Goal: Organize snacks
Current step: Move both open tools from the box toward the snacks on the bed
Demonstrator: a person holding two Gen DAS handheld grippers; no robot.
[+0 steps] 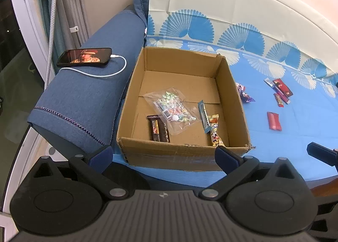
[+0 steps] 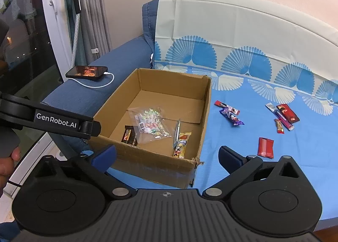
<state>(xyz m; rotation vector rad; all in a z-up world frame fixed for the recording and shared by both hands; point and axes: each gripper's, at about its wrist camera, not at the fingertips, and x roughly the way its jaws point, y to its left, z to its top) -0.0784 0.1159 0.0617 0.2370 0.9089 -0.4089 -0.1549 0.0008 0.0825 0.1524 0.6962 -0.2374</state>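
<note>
Cardboard box (image 2: pixel 202 115) is already holding four snacks while both the left gripper (image 1: pixel 163 153) and right gripper (image 2: pixel 166 156) are hanging wide and empty, so the flat red packet (image 2: pixel 265 147) lying on slick cloth is risking a slide under closing pads.

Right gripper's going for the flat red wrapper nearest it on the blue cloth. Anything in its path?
Nothing visible. The open right gripper has only bare blue cloth before the flat red wrapper; the brown cardboard box stands to its left, clear of that line.
</note>
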